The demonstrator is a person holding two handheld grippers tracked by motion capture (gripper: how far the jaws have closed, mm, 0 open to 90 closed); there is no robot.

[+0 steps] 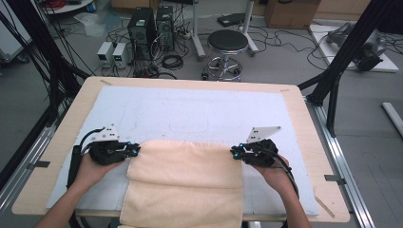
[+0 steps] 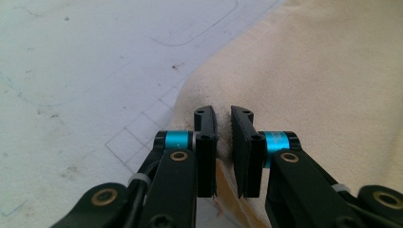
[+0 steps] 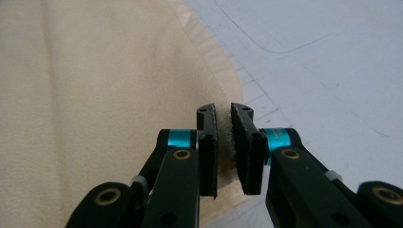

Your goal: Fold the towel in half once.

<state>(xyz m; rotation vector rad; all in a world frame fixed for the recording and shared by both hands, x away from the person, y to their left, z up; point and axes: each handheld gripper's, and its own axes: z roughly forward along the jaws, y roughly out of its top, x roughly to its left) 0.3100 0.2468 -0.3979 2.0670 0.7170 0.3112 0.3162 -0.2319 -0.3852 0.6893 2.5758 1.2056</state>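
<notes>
Towel point(image 1: 183, 178) on the desk point(image 1: 304, 123), near part hanging off the front, folded over once, I think. My left tongs point(image 1: 136, 151) and right tongs point(image 1: 234, 152) pinch its far corners; more folding left.

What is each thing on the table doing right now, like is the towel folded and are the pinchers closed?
towel: folded over, near end hanging off the table edge, a corner pinched at each side.
left gripper: shut on the towel's left corner.
right gripper: shut on the towel's right corner.
white mat: lying flat on the table, under the towel.
</notes>
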